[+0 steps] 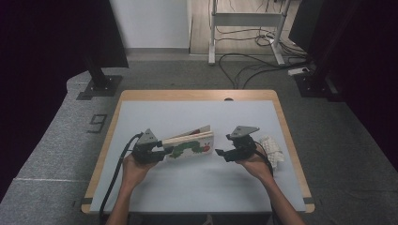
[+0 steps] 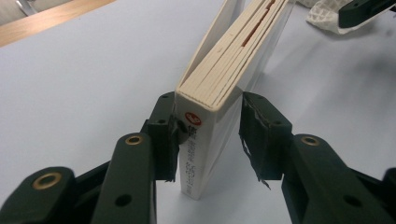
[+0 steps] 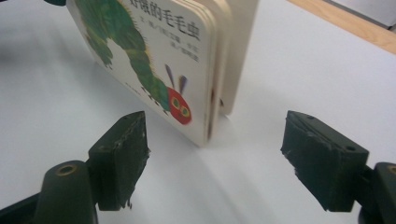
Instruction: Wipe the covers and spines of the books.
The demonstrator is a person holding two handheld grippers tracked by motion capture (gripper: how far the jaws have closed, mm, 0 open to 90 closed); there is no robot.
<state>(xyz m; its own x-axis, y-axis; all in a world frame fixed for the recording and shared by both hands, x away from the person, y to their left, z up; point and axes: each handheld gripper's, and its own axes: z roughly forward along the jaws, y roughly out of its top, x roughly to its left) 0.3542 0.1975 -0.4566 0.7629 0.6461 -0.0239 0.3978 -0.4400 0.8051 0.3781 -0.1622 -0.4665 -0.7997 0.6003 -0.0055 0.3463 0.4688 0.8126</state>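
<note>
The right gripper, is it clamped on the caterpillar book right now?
No. In the right gripper view the right gripper has its jaws spread wide, with the board book standing beyond them, untouched.

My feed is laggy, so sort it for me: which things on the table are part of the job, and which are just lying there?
In the job:
- board book, standing on edge
- left claw, shut on its spine
- right claw, open, just short of it

Lying about:
- white cloth, behind the right hand
</note>
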